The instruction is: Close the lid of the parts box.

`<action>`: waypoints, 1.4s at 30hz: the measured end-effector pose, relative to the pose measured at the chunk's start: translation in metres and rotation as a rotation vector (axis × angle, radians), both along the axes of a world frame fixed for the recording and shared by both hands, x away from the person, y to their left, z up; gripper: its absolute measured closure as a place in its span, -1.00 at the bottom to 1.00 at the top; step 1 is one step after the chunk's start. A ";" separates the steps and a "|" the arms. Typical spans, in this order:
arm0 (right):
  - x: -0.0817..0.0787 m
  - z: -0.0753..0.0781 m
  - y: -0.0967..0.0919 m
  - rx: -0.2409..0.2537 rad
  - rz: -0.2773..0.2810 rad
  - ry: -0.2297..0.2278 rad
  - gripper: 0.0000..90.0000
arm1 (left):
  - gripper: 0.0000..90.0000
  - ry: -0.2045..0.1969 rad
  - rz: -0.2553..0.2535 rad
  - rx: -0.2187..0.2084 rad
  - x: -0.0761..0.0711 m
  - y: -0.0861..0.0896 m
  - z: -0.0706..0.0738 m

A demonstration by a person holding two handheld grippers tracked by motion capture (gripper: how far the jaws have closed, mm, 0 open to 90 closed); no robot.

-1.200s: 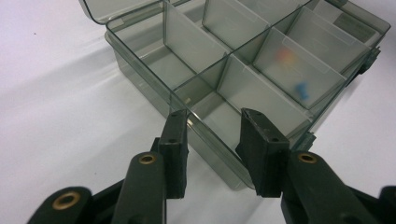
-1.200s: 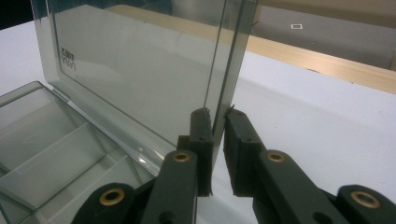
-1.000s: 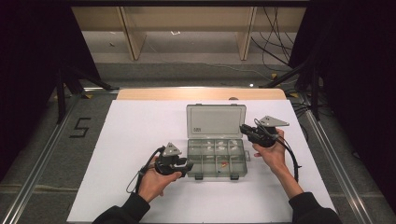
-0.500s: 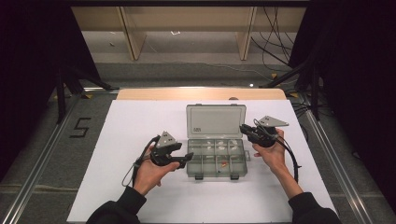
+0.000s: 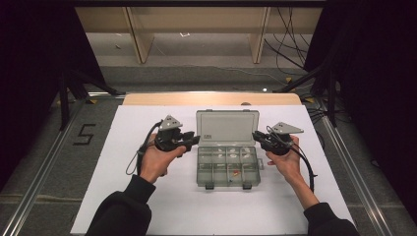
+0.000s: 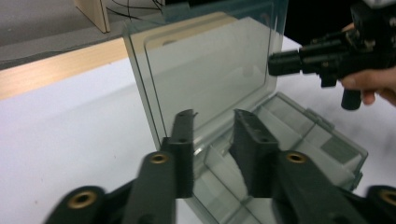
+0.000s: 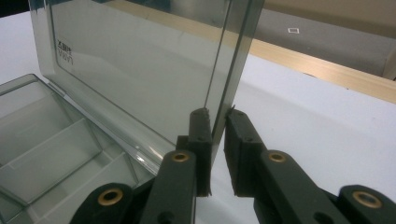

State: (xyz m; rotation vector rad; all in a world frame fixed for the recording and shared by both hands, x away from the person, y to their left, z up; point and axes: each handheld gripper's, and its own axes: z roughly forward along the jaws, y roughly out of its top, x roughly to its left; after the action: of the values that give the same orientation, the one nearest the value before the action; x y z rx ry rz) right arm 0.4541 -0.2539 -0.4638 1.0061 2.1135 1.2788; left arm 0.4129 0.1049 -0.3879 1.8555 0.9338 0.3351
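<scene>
Smoky plastic lid (image 5: 227,128) is standing upright with the right gripper (image 5: 256,135) pinching its right edge, while the left gripper (image 5: 194,141), jaws apart and holding nothing, having just been closing, is hovering just beside its left edge.

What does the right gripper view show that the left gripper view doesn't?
Right gripper view: the right gripper shut on the side edge of the clear lid, and a small label near the lid's corner. Left gripper view: the left gripper, jaws just closing with nothing between them, the lid's broad face beyond, and the other hand's gripper at that lid's far edge. Both: the upright lid, the compartment box, the white table cover.
</scene>
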 end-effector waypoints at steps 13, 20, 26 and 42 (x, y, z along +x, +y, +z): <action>0.000 0.000 0.000 -0.014 0.005 -0.008 0.81 | 1.00 -0.071 0.064 0.041 0.036 -0.005 0.036; 0.000 0.000 0.001 -0.014 0.006 -0.008 0.81 | 1.00 -0.071 0.079 0.057 0.055 -0.011 0.042; 0.000 0.001 0.001 -0.028 0.008 -0.012 0.81 | 1.00 -0.063 0.098 0.044 0.069 -0.018 0.042; 0.000 0.001 0.001 -0.035 0.014 -0.020 0.80 | 1.00 -0.013 0.120 0.077 0.091 -0.033 0.035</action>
State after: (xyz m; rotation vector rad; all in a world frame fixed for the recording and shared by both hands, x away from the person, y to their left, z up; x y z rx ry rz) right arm 0.4540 -0.2530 -0.4630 0.9616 2.1242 1.2489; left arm 0.5038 0.0719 -0.3527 1.8691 1.0381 0.4618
